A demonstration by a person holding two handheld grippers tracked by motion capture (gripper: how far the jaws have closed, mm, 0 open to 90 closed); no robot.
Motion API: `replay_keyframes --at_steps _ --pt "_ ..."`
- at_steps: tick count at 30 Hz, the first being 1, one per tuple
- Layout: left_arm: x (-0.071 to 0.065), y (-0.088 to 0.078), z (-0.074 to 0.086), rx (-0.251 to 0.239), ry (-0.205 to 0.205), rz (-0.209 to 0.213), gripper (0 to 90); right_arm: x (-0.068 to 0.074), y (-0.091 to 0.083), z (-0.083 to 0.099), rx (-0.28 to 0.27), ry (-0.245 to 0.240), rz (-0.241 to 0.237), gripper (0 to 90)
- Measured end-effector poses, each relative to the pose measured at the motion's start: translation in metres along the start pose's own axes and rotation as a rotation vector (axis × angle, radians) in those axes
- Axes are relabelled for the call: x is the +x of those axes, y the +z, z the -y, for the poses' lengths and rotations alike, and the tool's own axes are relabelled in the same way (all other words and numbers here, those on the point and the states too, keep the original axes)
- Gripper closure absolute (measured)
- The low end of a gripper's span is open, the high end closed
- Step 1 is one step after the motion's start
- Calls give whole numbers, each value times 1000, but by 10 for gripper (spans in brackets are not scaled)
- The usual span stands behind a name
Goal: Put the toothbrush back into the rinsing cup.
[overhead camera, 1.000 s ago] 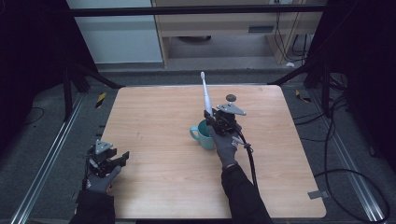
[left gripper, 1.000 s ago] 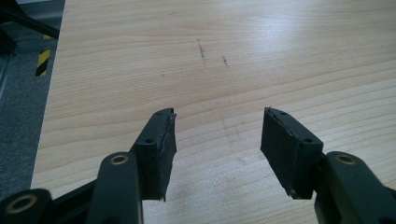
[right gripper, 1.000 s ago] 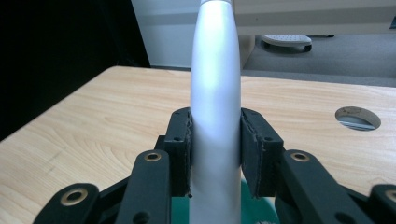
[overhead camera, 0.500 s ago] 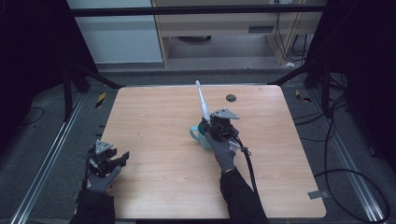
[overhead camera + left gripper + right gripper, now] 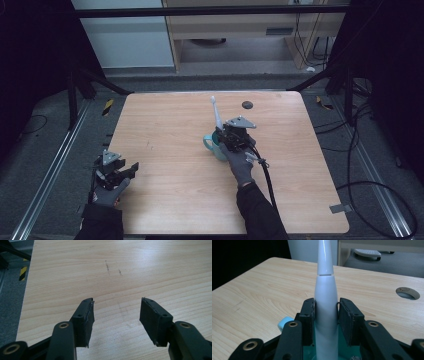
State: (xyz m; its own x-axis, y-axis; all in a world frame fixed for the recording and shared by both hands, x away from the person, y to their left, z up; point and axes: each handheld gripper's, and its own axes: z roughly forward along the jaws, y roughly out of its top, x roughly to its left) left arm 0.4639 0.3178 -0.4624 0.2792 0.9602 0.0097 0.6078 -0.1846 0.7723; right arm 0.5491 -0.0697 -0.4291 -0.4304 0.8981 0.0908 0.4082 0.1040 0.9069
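A white electric toothbrush (image 5: 216, 114) stands almost upright, leaning a little to the left, with its lower end inside a teal mug (image 5: 210, 145) near the table's middle. My right gripper (image 5: 223, 133) is shut on the toothbrush's thick body just above the mug. In the right gripper view the jaws flank the toothbrush (image 5: 325, 285) closely, with the right gripper (image 5: 326, 307) over the mug's handle (image 5: 285, 322). My left gripper (image 5: 131, 169) rests at the table's front left edge. It is open and empty, and its view shows the left gripper (image 5: 116, 312) over bare wood.
A dark round hole (image 5: 246, 104) sits in the wooden table (image 5: 165, 125) behind the mug, also shown as the hole (image 5: 407, 293). The right gripper's cable (image 5: 265, 175) trails back along the forearm. Black frame posts stand around the table.
The right gripper has shifted slightly left and down with the toothbrush, whose tip now stands lower over the mug. The left gripper has not moved.
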Motion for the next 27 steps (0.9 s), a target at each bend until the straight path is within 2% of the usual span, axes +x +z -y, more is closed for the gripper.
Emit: replay_keyframes --at_steps 2,4,5,8,11,16,17,20,23,25,27 --pt "0 0 0 0 0 0 442 0 -6 -2 -3 -6 0 602" --pt "0 0 0 1 1 1 441 -2 -19 -6 -22 -10 -9 459" --pt "0 0 0 1 1 2 441 -2 -19 -6 -22 -10 -9 459" --pt "-1 0 0 2 3 3 440 -5 -37 -6 -47 -19 -30 363" --pt "-2 0 1 2 4 4 438 -10 -56 1 -30 -16 -59 286" --pt "-3 1 1 3 7 7 435 -26 -82 21 4 14 -89 237" --pt "-3 1 1 4 7 8 433 -34 -91 31 17 17 -90 224" --pt "-3 2 2 8 10 11 430 -43 -98 40 36 18 -91 208" --pt "-5 2 2 6 19 13 425 -59 -107 56 64 1 -45 200" --pt "-5 2 3 8 24 15 422 -68 -111 64 82 11 -33 196" --pt "-5 3 4 12 25 17 414 -82 -116 74 111 19 7 194"
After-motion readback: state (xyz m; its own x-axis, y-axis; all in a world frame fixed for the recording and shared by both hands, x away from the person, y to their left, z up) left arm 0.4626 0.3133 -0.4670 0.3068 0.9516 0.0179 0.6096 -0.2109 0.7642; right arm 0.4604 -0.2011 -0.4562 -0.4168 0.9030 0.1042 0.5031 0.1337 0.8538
